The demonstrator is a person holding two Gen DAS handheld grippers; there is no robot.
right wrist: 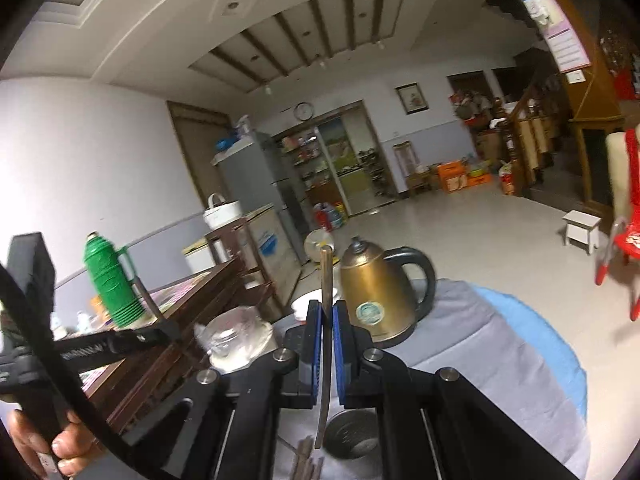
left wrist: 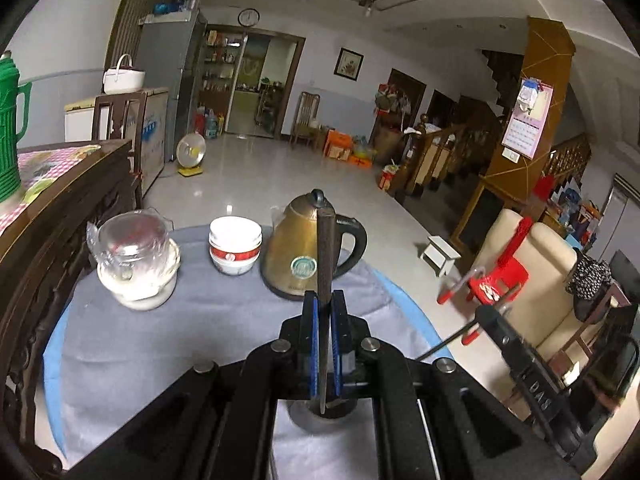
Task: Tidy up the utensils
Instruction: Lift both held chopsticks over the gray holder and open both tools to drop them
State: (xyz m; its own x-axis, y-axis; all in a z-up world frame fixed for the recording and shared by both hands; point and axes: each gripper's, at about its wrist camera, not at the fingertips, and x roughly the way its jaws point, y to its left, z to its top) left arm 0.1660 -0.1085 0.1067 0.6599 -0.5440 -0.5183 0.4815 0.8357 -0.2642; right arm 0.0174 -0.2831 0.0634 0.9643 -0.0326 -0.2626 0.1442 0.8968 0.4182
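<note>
1. The left gripper [left wrist: 325, 312] is clamped on a dark, rough-handled utensil [left wrist: 325, 248] that stands nearly upright between the blue pads [left wrist: 314, 344]. Its lower end hangs over a dark round holder [left wrist: 320, 414] at 6 o'clock in the left wrist view; whether the tip is already inside the rim is hard to tell.
2. The right gripper [right wrist: 327, 320] is also closed on a utensil, a thin metal handle [right wrist: 326, 280] with a slight curve. Its lower end sits just at 9 o'clock of a perforated metal cup [right wrist: 352, 436] on the grey cloth [right wrist: 500, 360].
3. Judged from this, the step in hand is dropping each piece into the holder. One at a time looks wiser, since both tips point at the same small opening.
4. Keep each handle vertical, centre its tip over the opening before lowering, and release only once the tip is below the rim; a tilted entry could tip the cup.
5. Mind the neighbours at 12 o'clock: the brass kettle [left wrist: 304, 248], the stacked bowls [left wrist: 235, 244] and the glass jar [left wrist: 134, 252] all stand close behind, so any lift should stay low and straight.
6. More utensil ends [right wrist: 306, 460] lie on the cloth at 7 o'clock of the cup, awaiting their turn.
</note>
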